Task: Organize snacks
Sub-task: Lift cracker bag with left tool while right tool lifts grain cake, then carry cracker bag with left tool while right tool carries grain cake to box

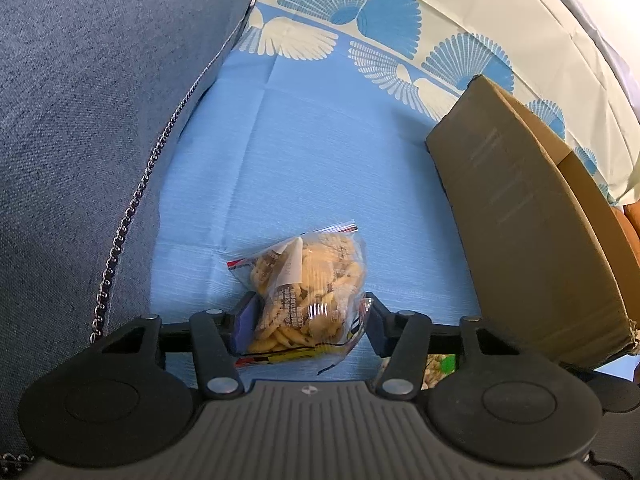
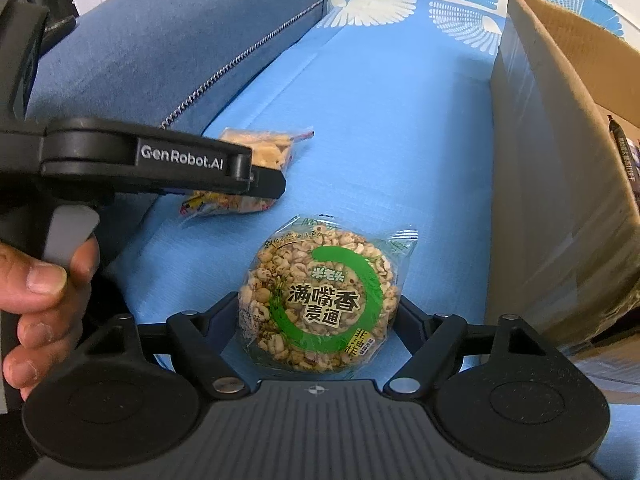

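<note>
A clear bag of yellow crackers (image 1: 308,292) lies on the light blue cloth (image 1: 320,152). My left gripper (image 1: 306,326) has its fingers on both sides of the bag's near end, pressing into it. A round puffed-grain cake (image 2: 320,300) in a clear wrapper with a green ring label lies between the fingers of my right gripper (image 2: 316,320), which touch its sides. In the right wrist view the left gripper (image 2: 160,164) shows from the side over the cracker bag (image 2: 260,152).
A brown cardboard box (image 1: 532,216) stands at the right, also in the right wrist view (image 2: 560,168). A blue sofa cushion (image 1: 88,120) with a metal chain (image 1: 132,208) along it lies at the left. A patterned white and blue cloth (image 1: 360,20) lies behind.
</note>
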A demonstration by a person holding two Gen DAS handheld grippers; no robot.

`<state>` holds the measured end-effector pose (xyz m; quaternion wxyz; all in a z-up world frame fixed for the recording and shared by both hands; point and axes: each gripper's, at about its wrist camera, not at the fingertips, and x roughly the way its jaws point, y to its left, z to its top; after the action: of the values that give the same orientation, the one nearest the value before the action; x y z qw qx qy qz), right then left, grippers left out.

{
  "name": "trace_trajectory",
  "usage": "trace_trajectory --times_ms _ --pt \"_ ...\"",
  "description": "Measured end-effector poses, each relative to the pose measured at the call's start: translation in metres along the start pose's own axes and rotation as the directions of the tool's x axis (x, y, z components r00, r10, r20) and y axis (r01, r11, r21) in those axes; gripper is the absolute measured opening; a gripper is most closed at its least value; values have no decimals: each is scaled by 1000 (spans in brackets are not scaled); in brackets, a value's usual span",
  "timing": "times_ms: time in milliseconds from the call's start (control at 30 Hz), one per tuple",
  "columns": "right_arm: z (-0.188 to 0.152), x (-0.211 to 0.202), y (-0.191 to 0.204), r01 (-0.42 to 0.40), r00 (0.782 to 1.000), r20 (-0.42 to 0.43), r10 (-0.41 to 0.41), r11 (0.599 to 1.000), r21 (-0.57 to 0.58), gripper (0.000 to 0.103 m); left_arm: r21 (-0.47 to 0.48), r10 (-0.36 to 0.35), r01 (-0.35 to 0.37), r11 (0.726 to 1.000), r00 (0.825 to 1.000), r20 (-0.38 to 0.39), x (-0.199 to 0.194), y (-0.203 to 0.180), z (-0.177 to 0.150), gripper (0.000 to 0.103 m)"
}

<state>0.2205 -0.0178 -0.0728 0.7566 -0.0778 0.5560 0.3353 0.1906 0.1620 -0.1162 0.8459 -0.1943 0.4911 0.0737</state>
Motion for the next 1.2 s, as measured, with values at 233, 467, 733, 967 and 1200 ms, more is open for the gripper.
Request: trace_trajectory --times_ms 233,467,733,967,1200 --pt "1 -9 -1 -8 999 36 7 1000 8 81 18 -7 6 1000 999 34 -5 -2 -2 56" --pt "3 -25 0 -22 994 105 21 1000 13 81 -15 -63 66 998 987 146 -23 5 -5 56" --pt "7 -53 0 -28 978 206 30 1000 -13 81 -20 -65 72 997 969 237 -38 5 -7 56" --pt "10 -73 3 -24 963 265 38 998 -54 81 -6 -41 44 999 967 253 -39 0 -8 56" --pt "11 -87 -6 -32 948 315 49 998 -60 81 25 -16 10 1000 967 254 -38 -7 -9 56"
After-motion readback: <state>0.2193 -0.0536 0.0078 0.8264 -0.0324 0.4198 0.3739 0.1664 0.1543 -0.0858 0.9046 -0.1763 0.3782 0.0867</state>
